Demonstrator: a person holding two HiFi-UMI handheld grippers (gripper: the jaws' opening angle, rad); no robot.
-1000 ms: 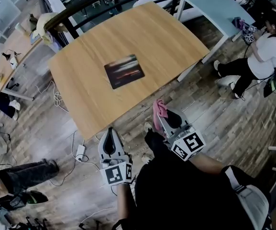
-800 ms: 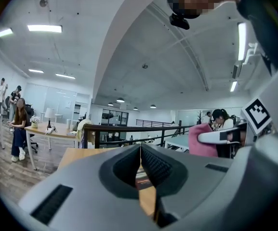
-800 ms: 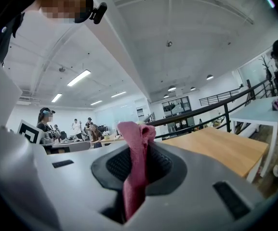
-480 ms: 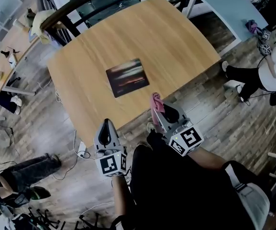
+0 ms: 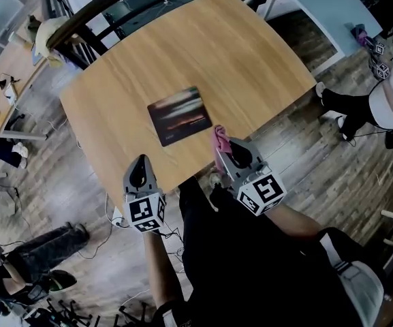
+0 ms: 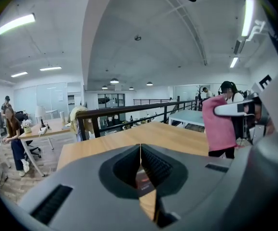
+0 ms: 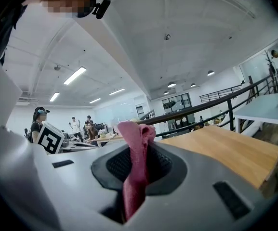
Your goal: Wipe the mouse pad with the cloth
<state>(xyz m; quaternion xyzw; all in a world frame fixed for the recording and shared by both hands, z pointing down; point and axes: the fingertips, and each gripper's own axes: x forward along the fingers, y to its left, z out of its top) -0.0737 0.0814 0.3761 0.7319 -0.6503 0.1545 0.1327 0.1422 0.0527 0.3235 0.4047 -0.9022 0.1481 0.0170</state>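
Note:
A dark mouse pad (image 5: 178, 115) lies flat near the middle of the wooden table (image 5: 250, 53). My right gripper (image 5: 221, 147) is shut on a pink cloth (image 5: 219, 139), held over the table's near edge, just right of the pad's near corner. In the right gripper view the cloth (image 7: 136, 162) sticks up from between the jaws. My left gripper (image 5: 140, 164) hovers at the table's near edge, left of the pad, its jaws closed with nothing in them. In the left gripper view, the pink cloth (image 6: 219, 123) hangs to the right.
A black railing (image 5: 107, 12) runs behind the table, and a pale table (image 5: 332, 5) stands at the right. A seated person (image 5: 387, 94) is at the far right. Cables and a power strip (image 5: 116, 216) lie on the wooden floor below my left gripper.
Both grippers have moved forward from over the floor to the table's near edge. The right one brought the pink cloth close to the mouse pad.

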